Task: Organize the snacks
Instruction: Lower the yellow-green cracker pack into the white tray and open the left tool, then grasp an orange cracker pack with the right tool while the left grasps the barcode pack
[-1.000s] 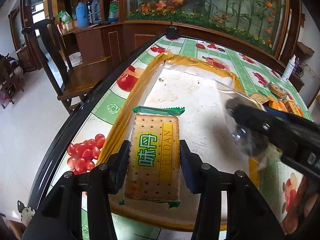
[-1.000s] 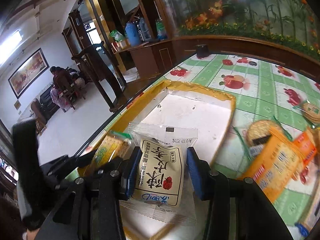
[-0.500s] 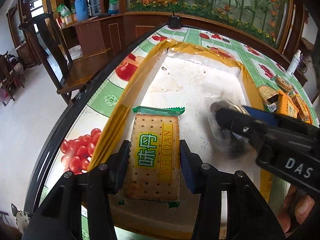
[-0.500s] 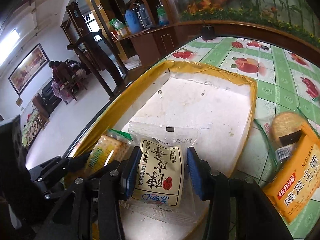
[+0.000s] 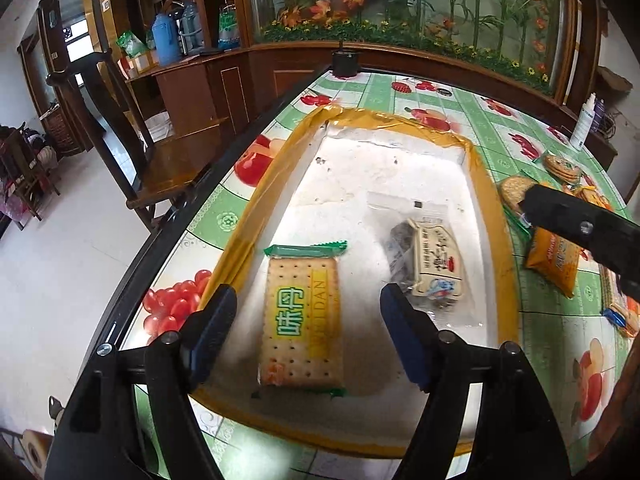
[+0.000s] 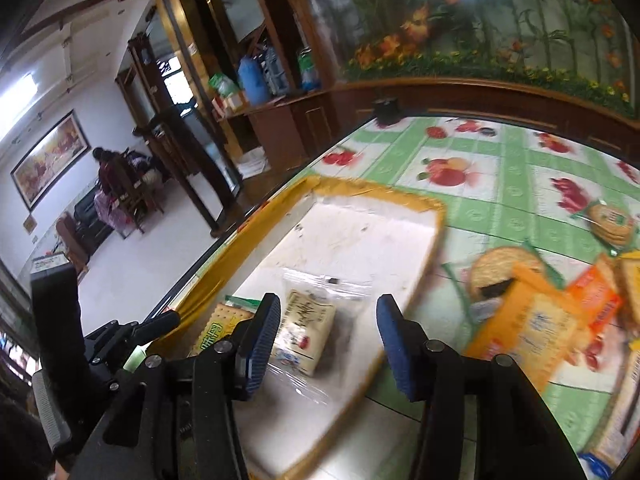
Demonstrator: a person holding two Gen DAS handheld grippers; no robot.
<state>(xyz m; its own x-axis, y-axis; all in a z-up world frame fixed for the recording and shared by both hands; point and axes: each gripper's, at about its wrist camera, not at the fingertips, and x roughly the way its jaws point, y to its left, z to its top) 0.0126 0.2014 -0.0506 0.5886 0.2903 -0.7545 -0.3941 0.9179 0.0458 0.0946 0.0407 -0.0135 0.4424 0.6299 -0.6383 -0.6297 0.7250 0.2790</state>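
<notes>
Both packets down in the yellow-rimmed tray (image 5: 256, 196) on the counter (image 5: 540, 320). Left gripper (image 5: 308, 320) fingers just spread apart, clear of the cracker packet (image 5: 302, 312) between them, long axis toward 12 o'clock. Right gripper (image 6: 328, 344) fingers just parted too, cream snack packet (image 6: 308, 328) loose beside the left pad. Loose snacks (image 6: 532, 320) at 3 o'clock, nearer the right hand.

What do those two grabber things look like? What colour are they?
Both are black plastic claws. The left gripper has chunky black arms with silver screws and dark blue pads. The right gripper is alike: black arms, silver screws, ribbed blue pads.
</notes>
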